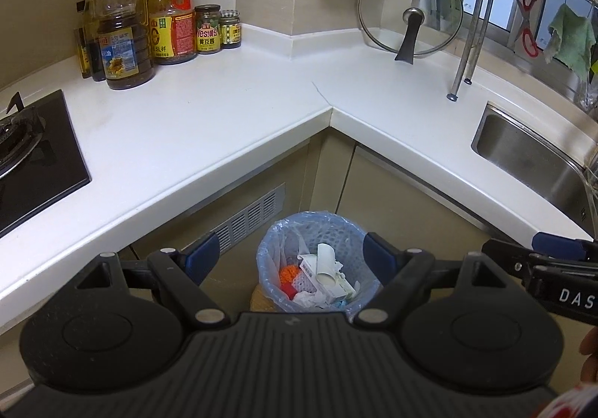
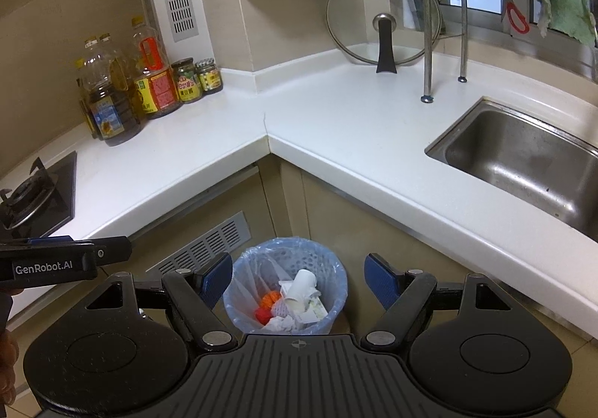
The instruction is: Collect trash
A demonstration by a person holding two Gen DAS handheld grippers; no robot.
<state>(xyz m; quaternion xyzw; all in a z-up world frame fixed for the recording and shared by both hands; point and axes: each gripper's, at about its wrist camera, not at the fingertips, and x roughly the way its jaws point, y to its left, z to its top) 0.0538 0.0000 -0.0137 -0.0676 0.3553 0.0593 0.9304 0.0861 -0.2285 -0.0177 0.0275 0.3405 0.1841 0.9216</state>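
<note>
The mesh waste bin with its blue liner sits on the floor in the cabinet corner, straight ahead and below both grippers. The left gripper and right gripper both gape empty, 2 jaws apart; neither looks clearly nearer

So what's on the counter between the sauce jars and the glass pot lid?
Nothing: between the sauce jars and the glass pot lid, the white counter is bare, with only the wall corner jutting out behind it. The right wrist view shows it best.
</note>
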